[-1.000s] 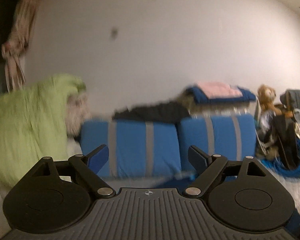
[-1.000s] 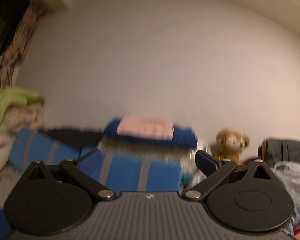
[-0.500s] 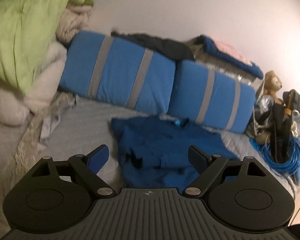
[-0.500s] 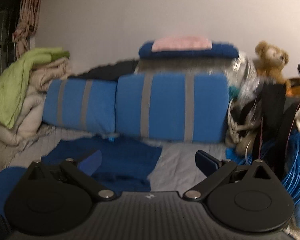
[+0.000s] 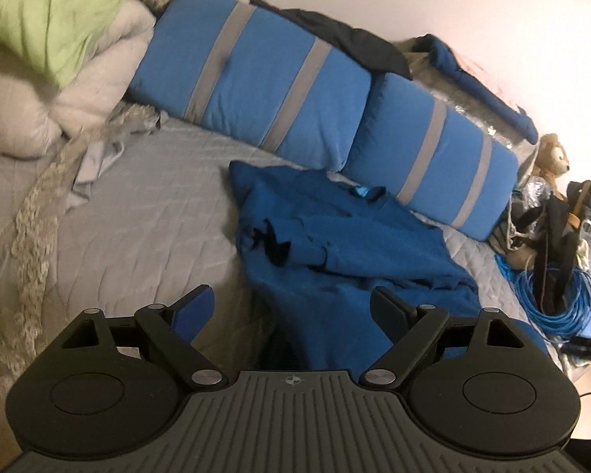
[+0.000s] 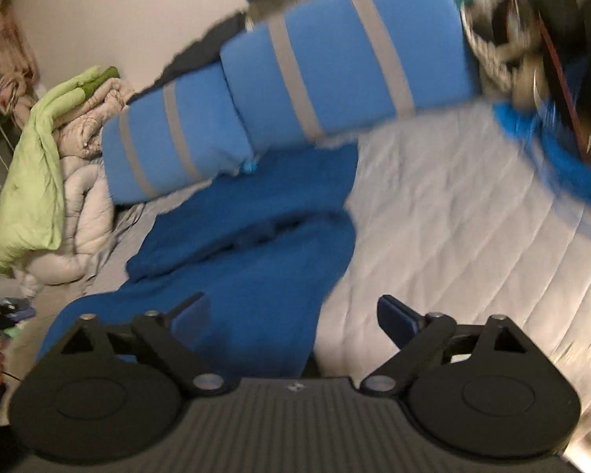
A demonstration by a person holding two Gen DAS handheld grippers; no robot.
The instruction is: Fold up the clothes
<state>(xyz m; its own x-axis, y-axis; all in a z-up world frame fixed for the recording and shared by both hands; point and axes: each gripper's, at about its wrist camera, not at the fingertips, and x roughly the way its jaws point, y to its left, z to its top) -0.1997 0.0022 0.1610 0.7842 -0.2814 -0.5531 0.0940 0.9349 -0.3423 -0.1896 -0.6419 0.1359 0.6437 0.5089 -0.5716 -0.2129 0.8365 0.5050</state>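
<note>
A dark blue garment (image 5: 335,244) lies crumpled on the grey quilted bed (image 5: 145,213), below two blue pillows. My left gripper (image 5: 291,307) hovers open over the garment's near edge, nothing between its fingers. In the right wrist view the same blue garment (image 6: 248,236) spreads from the pillows toward me. My right gripper (image 6: 293,317) hangs above its right edge, jaws closing but still wide apart, with nothing pressed between them. That view is blurred by motion.
Two blue pillows with grey stripes (image 5: 307,86) lean on the wall. A green and beige heap of bedding (image 5: 43,39) fills the left. A coil of blue cable (image 5: 551,295), bags and a teddy bear (image 5: 549,157) crowd the right. Bare quilt (image 6: 453,213) lies right of the garment.
Both grippers dropped and tipped down from facing the wall to looking onto the bed. The blue garment came into view and grew closer. The right view rolled.
</note>
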